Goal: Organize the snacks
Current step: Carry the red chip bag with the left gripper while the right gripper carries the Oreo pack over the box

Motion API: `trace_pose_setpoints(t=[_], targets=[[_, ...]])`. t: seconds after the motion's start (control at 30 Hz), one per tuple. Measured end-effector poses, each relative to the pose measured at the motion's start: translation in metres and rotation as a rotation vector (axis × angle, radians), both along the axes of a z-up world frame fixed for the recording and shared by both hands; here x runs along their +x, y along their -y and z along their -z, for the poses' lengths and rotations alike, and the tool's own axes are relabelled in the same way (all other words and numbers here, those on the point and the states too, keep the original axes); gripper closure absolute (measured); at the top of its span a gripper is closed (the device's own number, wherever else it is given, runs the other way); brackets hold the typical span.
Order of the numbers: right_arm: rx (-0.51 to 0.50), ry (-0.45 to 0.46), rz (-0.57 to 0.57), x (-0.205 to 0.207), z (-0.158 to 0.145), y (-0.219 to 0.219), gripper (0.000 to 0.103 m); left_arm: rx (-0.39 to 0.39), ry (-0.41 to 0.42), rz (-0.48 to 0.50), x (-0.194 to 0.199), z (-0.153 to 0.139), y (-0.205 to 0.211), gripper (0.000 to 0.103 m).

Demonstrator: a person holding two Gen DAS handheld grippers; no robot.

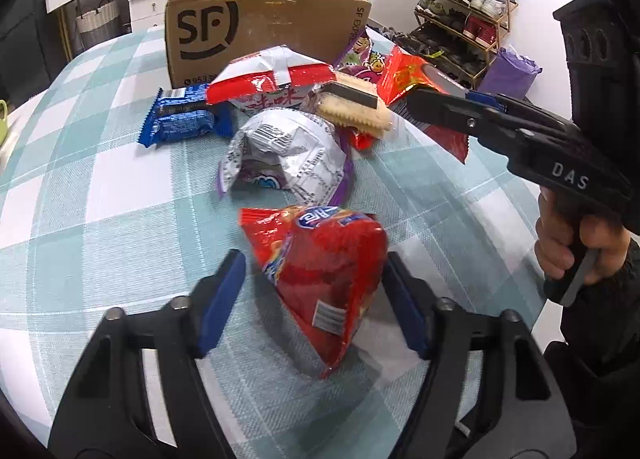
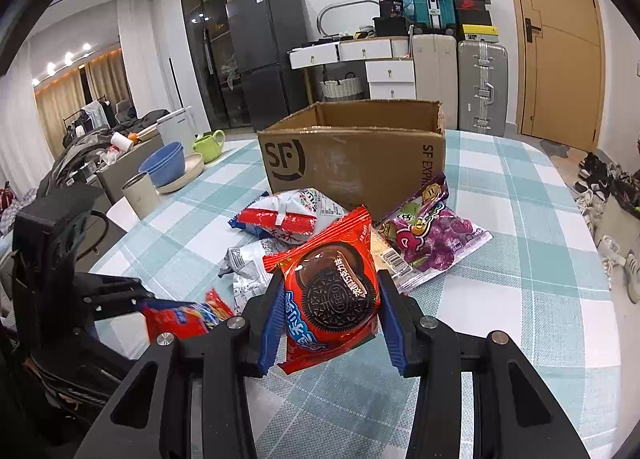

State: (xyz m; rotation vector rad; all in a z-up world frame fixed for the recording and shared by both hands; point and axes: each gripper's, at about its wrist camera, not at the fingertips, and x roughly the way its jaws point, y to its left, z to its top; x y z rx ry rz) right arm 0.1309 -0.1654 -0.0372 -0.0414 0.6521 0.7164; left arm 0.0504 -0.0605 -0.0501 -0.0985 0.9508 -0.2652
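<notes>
snacks by the box, one pinched

nearest, right gripper clamped on oreo pack. left gripper straddling blurred red bag, pad contact unclear. beyond, silver bag, half-hidden wafers, then box, inside hidden.

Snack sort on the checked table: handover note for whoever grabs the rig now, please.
Right gripper: shut on the red Oreo pack, lifted above the cloth.
Left gripper: jaws either side of the red snack bag, which lies on the table; firm pinch not visible.
SF cardboard box: open at the back of the table; inside not visible.
Loose in front of it: blue pack, silver bag, red-and-white bag, purple grape bag, wafer pack.
Done: nothing confirmed boxed.
Left: probably box all of these.
</notes>
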Motion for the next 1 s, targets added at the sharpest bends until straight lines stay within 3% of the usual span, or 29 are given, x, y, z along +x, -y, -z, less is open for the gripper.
trace_pose_setpoints(t=[0.1, 0.2, 0.63, 1.0], targets=[[0.022, -0.003, 0.008, 0.001, -0.004, 0.006, 0.059, 0.036, 0.029, 0.003, -0.003, -0.004, 0.006, 0.057], [0.035, 0.000, 0.015, 0.001, -0.006, 0.010, 0.059, 0.043, 0.051, 0.005, -0.008, -0.008, 0.009, 0.062], [0.107, 0.033, 0.044, -0.003, -0.025, 0.030, 0.059, -0.010, 0.126, -0.024, -0.021, -0.035, 0.003, 0.063], [0.166, 0.054, 0.075, -0.004, -0.038, 0.041, 0.059, -0.054, 0.213, -0.075, -0.005, -0.070, -0.011, 0.063]])
